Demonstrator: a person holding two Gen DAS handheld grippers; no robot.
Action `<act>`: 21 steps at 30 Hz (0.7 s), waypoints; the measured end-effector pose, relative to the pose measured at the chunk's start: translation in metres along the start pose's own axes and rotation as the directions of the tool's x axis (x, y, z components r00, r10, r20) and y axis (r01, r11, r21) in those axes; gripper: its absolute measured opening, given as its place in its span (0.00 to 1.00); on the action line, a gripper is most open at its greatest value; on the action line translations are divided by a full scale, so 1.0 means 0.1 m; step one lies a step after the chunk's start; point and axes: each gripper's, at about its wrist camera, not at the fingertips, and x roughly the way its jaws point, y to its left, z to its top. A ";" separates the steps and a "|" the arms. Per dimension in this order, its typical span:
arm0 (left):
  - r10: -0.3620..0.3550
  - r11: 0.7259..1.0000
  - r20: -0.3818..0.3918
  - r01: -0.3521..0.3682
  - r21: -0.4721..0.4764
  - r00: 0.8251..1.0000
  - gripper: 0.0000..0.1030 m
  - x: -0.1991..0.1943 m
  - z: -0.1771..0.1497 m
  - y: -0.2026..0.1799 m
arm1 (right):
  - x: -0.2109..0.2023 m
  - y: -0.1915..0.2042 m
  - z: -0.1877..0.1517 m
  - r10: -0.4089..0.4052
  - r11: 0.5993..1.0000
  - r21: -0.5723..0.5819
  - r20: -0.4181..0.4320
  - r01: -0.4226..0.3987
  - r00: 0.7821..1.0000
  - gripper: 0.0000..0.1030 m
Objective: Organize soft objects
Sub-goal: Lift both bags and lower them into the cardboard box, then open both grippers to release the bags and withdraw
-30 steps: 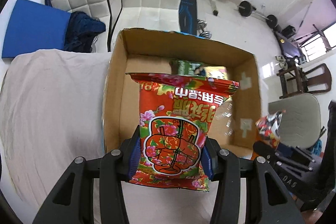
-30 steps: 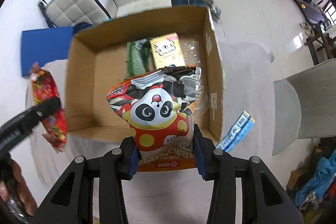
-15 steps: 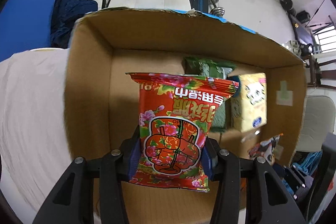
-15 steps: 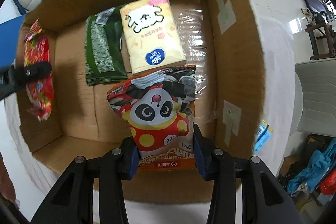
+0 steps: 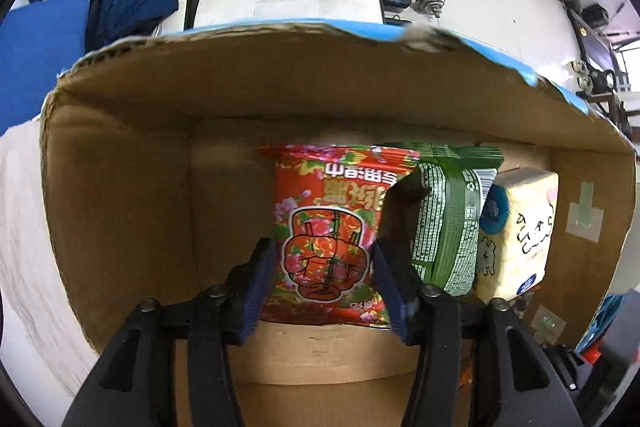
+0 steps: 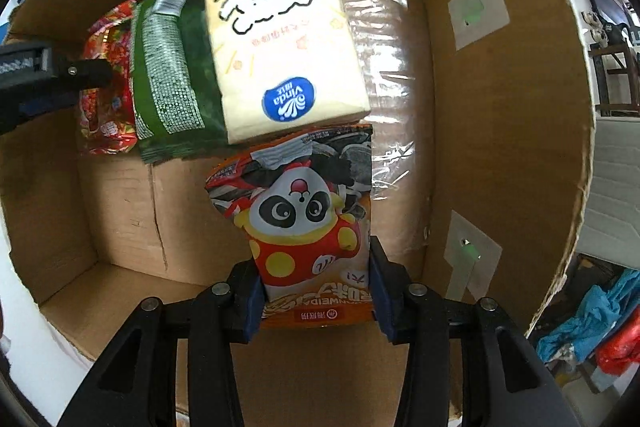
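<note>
Panda packet (image 6: pixel 308 227) within right gripper (image 6: pixel 316 291)

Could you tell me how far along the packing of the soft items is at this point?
Done: the green packet and yellow tissue pack lie in the cardboard box. In hand: left gripper holds the red floral bag, right gripper the panda bag. Left: releasing both.

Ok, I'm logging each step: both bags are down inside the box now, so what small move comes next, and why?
Probably open the left gripper and let go of the red flowered bag. It already sits low in the cardboard box, right beside the green packet, so little lowering seems left. The right gripper could then release the panda bag likewise.
</note>
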 end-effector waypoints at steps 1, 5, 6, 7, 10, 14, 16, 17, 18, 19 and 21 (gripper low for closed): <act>-0.004 1.000 0.005 0.004 -0.009 1.000 0.53 -0.02 -0.01 0.02 | 0.00 0.01 0.00 -0.001 1.000 0.002 0.001 0.001 1.000 0.50; -0.005 1.000 0.026 0.006 -0.014 1.000 0.53 -0.15 -0.03 0.06 | -0.04 -0.01 0.01 0.034 0.999 -0.004 -0.005 -0.034 0.999 0.67; -0.003 1.000 0.033 0.003 -0.013 0.999 0.53 -0.19 -0.05 0.07 | -0.05 0.01 0.01 0.038 0.999 -0.008 -0.004 -0.038 0.999 0.68; -0.003 1.000 0.041 0.004 -0.010 0.999 0.56 -0.23 -0.08 0.07 | -0.08 0.06 0.00 0.040 0.999 -0.016 -0.001 -0.040 0.999 0.72; 0.001 1.000 0.080 -0.001 -0.005 0.997 0.73 -0.37 -0.22 0.08 | -0.15 0.13 -0.06 0.041 0.999 -0.030 0.012 -0.041 0.999 0.77; -0.010 1.000 0.123 0.010 0.002 0.992 0.89 -0.50 -0.44 0.08 | -0.29 0.21 -0.21 0.038 0.998 -0.047 0.065 -0.035 0.997 0.93; -0.022 1.000 0.147 0.023 -0.004 0.989 0.94 -0.57 -0.57 0.09 | -0.37 0.23 -0.28 0.044 0.998 -0.045 0.090 -0.040 0.995 0.93; -0.018 1.000 0.160 0.020 -0.009 0.987 0.95 -0.61 -0.60 0.09 | -0.42 0.24 -0.30 0.045 0.998 -0.043 0.101 -0.041 0.994 0.95; -0.016 1.000 0.182 0.019 -0.014 0.983 0.95 -0.66 -0.67 0.09 | -0.47 0.25 -0.33 0.044 0.998 -0.042 0.115 -0.039 0.992 0.97; -0.015 1.000 0.201 0.019 -0.016 0.980 0.96 -0.72 -0.74 0.08 | -0.53 0.26 -0.36 0.041 0.998 -0.044 0.143 -0.035 0.989 1.00; -0.024 0.999 0.247 0.030 -0.020 0.969 1.00 -0.83 -0.88 0.08 | -0.63 0.29 -0.44 0.028 0.999 -0.046 0.176 -0.020 0.984 1.00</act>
